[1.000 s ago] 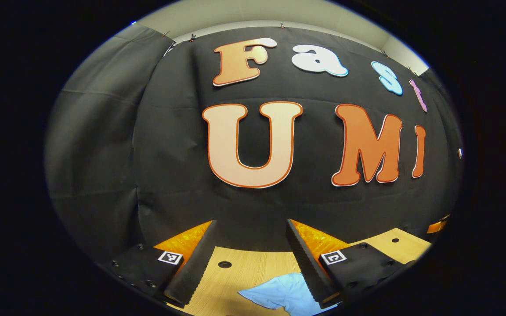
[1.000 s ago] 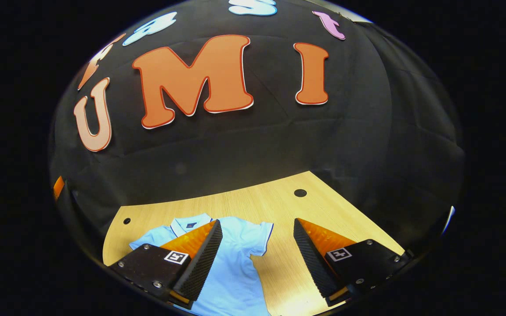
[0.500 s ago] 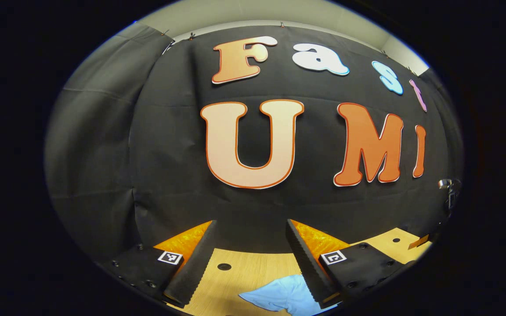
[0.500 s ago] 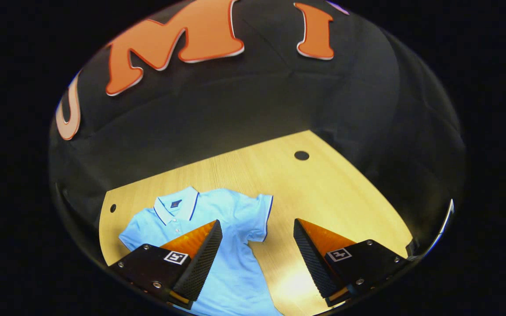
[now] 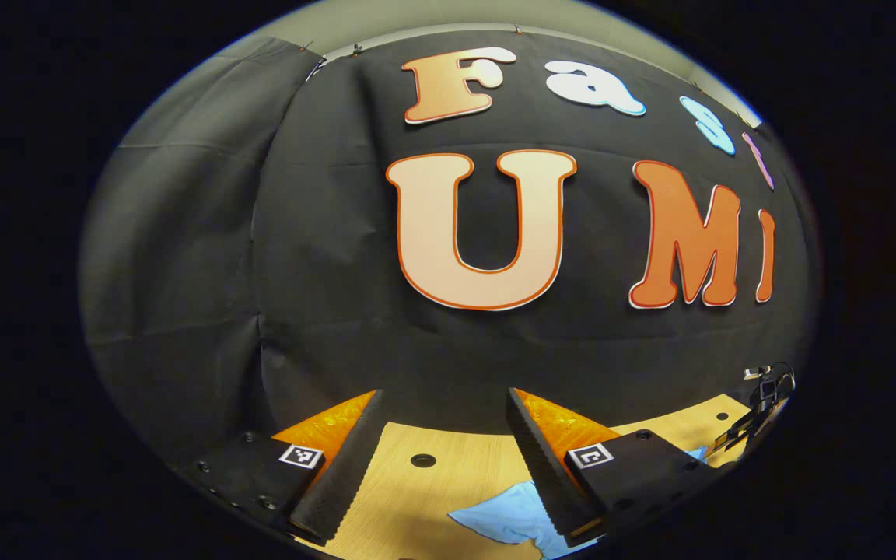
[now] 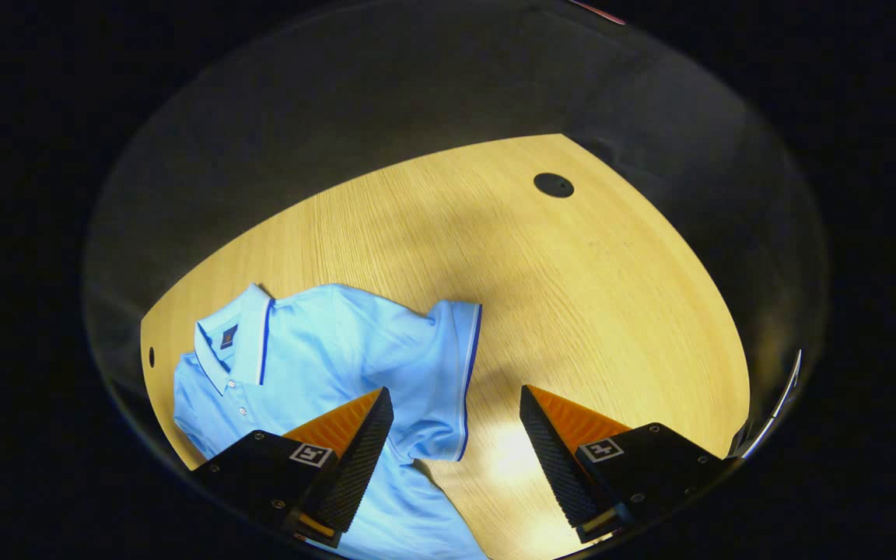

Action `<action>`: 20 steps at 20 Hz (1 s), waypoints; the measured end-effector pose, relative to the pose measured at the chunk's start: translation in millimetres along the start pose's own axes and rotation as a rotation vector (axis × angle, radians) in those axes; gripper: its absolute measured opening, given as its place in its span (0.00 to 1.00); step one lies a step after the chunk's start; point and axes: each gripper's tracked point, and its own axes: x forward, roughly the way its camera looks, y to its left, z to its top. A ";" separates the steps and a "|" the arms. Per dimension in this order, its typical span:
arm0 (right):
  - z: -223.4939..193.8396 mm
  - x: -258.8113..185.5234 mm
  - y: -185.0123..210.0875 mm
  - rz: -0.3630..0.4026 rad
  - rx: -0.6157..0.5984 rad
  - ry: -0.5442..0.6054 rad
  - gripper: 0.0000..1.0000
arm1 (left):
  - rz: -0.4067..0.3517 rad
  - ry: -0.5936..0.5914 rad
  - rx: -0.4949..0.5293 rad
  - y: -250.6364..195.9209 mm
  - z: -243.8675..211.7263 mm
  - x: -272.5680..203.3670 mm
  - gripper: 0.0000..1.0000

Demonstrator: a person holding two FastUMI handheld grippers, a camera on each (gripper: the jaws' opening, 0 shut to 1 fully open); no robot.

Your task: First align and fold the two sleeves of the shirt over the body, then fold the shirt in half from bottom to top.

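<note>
A light blue polo shirt (image 6: 323, 358) with a white, blue-edged collar lies flat on the wooden table (image 6: 572, 295). Its near sleeve (image 6: 448, 381), edged in dark blue, spreads toward the right. My right gripper (image 6: 456, 404) hangs open above that sleeve's cuff, one finger over the shirt body, the other over bare wood. My left gripper (image 5: 442, 404) is open and points mostly at the booth wall, low over the table. The shirt's other sleeve (image 5: 510, 517) lies just by its right finger. The other gripper (image 5: 759, 404) peeks in at the far right edge.
The table has round holes (image 6: 554, 184), (image 5: 423, 460) near its back edge. Black cloth walls close the booth behind the table. Bare wood stretches to the right of the shirt (image 6: 635, 334).
My right gripper has tipped steeply downward and come in over the shirt's sleeve. My left gripper has shifted slightly, with the sleeve now nearer its right finger. Both stay open.
</note>
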 end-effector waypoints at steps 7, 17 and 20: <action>-12.4 24.4 4.1 -0.023 -0.004 0.065 0.93 | 0.064 0.043 0.024 27.1 -17.6 5.9 0.98; 2.4 12.3 24.7 0.039 -0.011 -0.020 0.01 | 0.065 0.055 0.019 29.0 -23.6 6.4 1.00; 12.8 -24.3 57.2 0.121 -0.047 -0.097 0.01 | 0.052 0.060 0.019 28.4 -27.2 6.4 0.98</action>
